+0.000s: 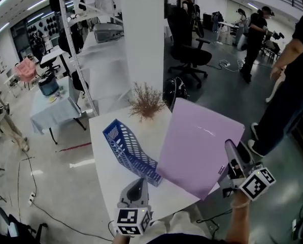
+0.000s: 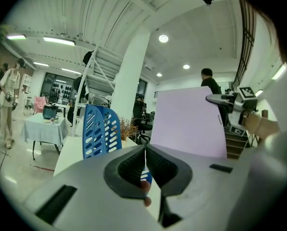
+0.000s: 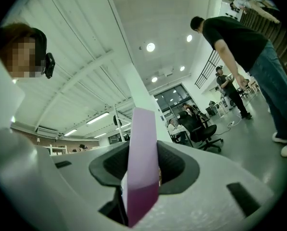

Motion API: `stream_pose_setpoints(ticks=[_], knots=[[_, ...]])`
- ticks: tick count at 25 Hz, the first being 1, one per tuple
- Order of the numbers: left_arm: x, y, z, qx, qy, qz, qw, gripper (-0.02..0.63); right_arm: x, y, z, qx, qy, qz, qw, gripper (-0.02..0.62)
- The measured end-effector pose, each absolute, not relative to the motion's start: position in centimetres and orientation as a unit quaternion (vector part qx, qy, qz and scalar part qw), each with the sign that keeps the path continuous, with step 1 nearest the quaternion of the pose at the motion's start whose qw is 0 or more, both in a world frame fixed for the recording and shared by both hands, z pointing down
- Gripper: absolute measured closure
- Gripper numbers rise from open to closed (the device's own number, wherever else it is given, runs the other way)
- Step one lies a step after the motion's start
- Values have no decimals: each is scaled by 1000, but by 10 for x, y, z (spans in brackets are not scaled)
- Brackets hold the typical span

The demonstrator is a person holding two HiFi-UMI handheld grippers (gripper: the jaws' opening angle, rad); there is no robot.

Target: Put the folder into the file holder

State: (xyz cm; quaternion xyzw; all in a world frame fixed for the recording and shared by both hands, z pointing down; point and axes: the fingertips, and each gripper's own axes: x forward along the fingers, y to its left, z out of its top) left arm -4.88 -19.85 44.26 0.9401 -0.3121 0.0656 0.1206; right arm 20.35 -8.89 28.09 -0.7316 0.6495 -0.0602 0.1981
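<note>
The large flat pale-lilac folder (image 1: 199,146) is held slanted over the right part of the white tabletop (image 1: 104,179), to the right of the blue perforated plastic file holder (image 1: 125,145) and not yet in it; whether its low corner touches the table I cannot tell. The right gripper (image 1: 229,147) pinches the folder at its right edge, jaws closed on the thin sheet, as the right gripper view shows. The holder stands on the table with its tall end away from the person, and the folder's lower left corner comes close to its low end. The left gripper (image 1: 139,183) hovers near the table's front edge, just before the holder, jaws pressed together on nothing. A dried brown twig bunch (image 1: 147,101) sits at the far edge. The likely trouble is the single-edge grip: the broad sheet may sag or twist, so a corner catches on the holder's rim or a divider. Since nothing steadies the light holder, such a snag could slide or tip it, or pull the folder out of the jaws.
</note>
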Motion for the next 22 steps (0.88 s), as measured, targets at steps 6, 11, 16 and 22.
stream_pose_setpoints(ticks=[6,11,16,22], knots=[[-63,-200,444,936,-323,63,122,601,189,-99,281,-729,654,-49,195,432],[-69,-200,442,933,-333,60,121,600,179,-107,277,-726,659,-37,192,433],[-72,-203,442,928,-348,58,122,600,169,-122,275,-712,675,-27,192,433],[-71,-209,437,920,-367,59,124,601,159,-140,267,-694,699,-15,174,433]])
